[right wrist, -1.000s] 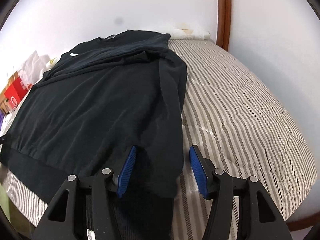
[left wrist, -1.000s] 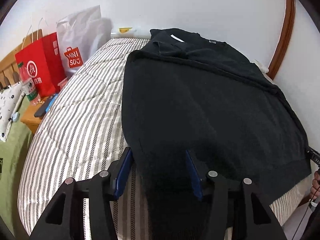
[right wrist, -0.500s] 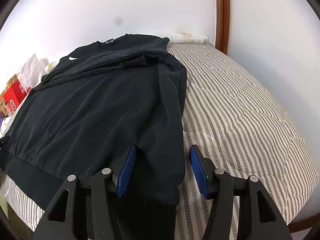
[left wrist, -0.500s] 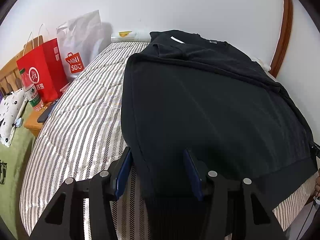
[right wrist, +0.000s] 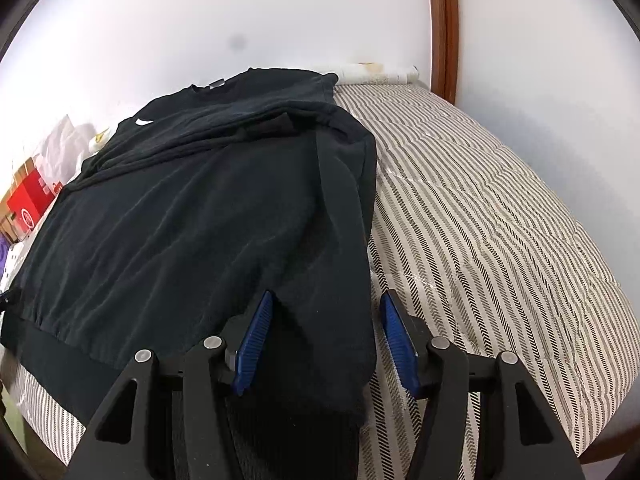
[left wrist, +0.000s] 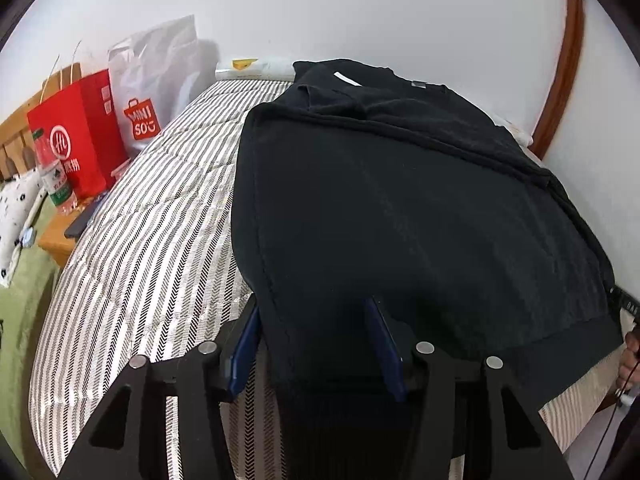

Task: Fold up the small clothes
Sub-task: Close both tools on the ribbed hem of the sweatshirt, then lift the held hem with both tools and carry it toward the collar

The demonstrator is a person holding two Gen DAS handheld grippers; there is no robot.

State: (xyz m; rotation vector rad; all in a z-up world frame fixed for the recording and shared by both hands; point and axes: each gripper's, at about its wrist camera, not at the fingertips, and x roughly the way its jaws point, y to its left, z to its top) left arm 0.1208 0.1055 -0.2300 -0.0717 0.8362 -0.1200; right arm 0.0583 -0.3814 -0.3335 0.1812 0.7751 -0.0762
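A black long-sleeved sweatshirt (left wrist: 400,208) lies spread on the striped bed, its sleeves folded across the chest and its ribbed hem towards me. It also shows in the right wrist view (right wrist: 192,232). My left gripper (left wrist: 316,340) is open, its blue pads either side of the hem's left corner. My right gripper (right wrist: 326,340) is open, its pads either side of the hem's right corner. The cloth lies between the jaws of both, and the pads stand apart from it.
The striped quilt (left wrist: 152,240) covers the bed (right wrist: 480,220). A red paper bag (left wrist: 76,136), a white Miniso bag (left wrist: 156,88), a water bottle (left wrist: 56,184) and a wooden bedside table (left wrist: 60,236) stand at the left. White walls and a wooden door frame (right wrist: 444,24) stand behind.
Both grippers have risen slightly and pulled back a little along the hem. Both stay open. The sweatshirt lies flatter.
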